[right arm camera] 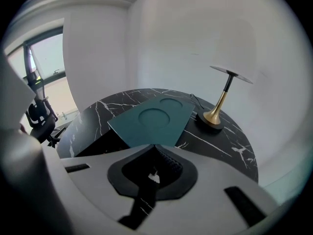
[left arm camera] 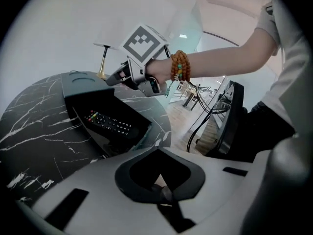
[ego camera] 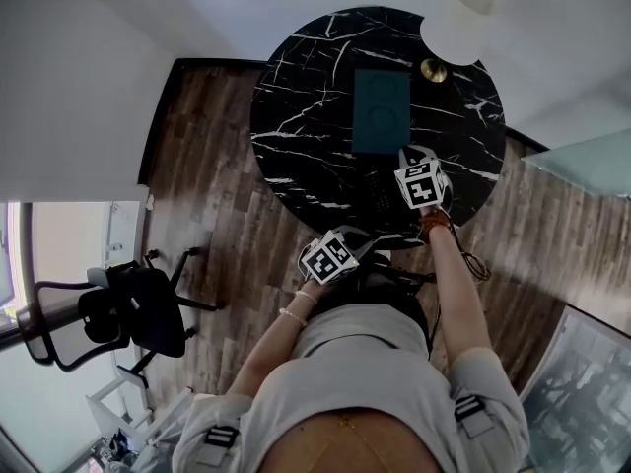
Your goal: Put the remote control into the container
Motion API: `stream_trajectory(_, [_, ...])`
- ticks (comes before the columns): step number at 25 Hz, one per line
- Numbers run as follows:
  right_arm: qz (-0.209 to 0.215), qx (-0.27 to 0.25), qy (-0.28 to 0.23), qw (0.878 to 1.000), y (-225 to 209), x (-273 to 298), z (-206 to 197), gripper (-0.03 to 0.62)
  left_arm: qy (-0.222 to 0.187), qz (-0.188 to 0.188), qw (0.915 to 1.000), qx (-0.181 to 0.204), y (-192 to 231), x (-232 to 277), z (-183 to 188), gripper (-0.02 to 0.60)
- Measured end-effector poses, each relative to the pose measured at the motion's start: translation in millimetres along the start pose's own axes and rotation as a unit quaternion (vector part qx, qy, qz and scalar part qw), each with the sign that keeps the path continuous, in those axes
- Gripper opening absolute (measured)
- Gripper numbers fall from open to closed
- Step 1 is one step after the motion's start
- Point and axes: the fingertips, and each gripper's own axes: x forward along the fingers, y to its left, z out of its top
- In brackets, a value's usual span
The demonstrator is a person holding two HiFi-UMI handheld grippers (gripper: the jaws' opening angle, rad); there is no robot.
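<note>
nearest the head camera is the person's pale shirt [ego camera: 365, 363], both arms reaching out over the table edge. the slim black remote control [left arm camera: 108, 123], with rows of small coloured buttons, lies flat. in the left gripper view it appears to sit inside a dark open tray [left arm camera: 143, 137] that juts from the near end of the flat teal rectangular container [ego camera: 382, 111], whose top has two round recesses. whether that tray is the container's own drawer cannot be told for sure. the right gripper [right arm camera: 154, 149] hovers near the container's near right corner, its jaws closed together on nothing, with orange beads [left arm camera: 178, 66] on the wrist behind it. the left gripper [left arm camera: 156, 151] hangs at the table's near edge, its jaws likewise pressed together and empty, well apart from the remote. everything rests on a round black marble table [ego camera: 296, 116] with white veins. a gold-stemmed lamp with a white shade [ego camera: 461, 23] stands at its far side.

by the look of it the remote is already in place, and closing the tray is what remains. to do that well, the closed right jaws should meet the middle of the tray's front squarely and push slowly, straight along its length, so that it neither skews nor jolts the remote. the left gripper could brace the container against sliding on the smooth marble.
</note>
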Motion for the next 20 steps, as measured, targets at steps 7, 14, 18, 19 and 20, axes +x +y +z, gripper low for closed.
stream_trajectory(7, [0.006, -0.014, 0.004, 1.000, 3.7, 10.1, 3.9, 0.012, 0.025, -0.003, 0.9992, -0.030, 5.9, 12.8, -13.8, 0.005])
stream_trajectory(14, [0.019, -0.010, 0.006, 1.000, 4.3, 11.4, 2.8, 0.012, 0.030, -0.008, 0.9986, -0.043, 9.3, 26.7, -15.2, 0.005])
stream_trajectory(18, [0.034, 0.005, 0.011, 0.999, 5.1, 10.9, 2.2, 0.012, 0.043, -0.005, 0.9981, -0.044, 12.6, 29.5, -17.4, 0.005])
stream_trajectory(19, [0.035, 0.005, 0.011, 0.999, 4.9, 10.8, 2.3, 0.012, 0.044, -0.003, 0.9982, -0.040, 13.2, 30.4, -16.8, 0.005])
stream_trajectory(20, [0.034, 0.002, 0.010, 0.999, 4.7, 10.7, 2.3, 0.012, 0.045, -0.001, 0.9983, -0.036, 13.4, 31.5, -16.6, 0.005])
